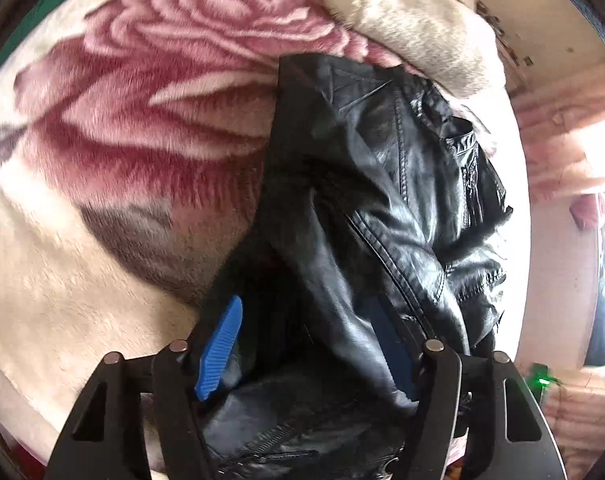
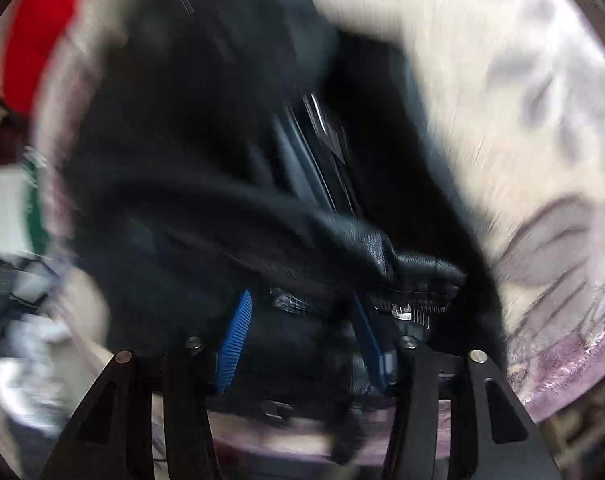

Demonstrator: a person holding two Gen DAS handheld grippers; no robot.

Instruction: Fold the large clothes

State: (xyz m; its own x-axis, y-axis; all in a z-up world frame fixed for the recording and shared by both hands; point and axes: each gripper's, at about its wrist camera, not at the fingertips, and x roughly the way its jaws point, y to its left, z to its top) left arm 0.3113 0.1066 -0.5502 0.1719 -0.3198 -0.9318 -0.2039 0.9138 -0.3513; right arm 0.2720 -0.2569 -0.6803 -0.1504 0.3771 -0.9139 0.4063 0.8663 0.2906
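Note:
A black leather jacket (image 1: 402,184) lies bunched on a plush blanket with a big pink rose (image 1: 150,100). My left gripper (image 1: 310,344) has part of the jacket between its blue-padded fingers (image 1: 220,350) and is shut on it. In the right wrist view, which is blurred by motion, my right gripper (image 2: 306,332) is shut on a zippered edge of the same jacket (image 2: 222,160), which fills most of that view. The right blue pad of each gripper is mostly hidden by leather.
A cream fur fold of blanket (image 1: 418,28) rises behind the jacket. Pink bedding (image 1: 566,136) and bright light lie at the right. In the right wrist view a red object (image 2: 38,40) is at upper left and cluttered items (image 2: 26,300) at lower left.

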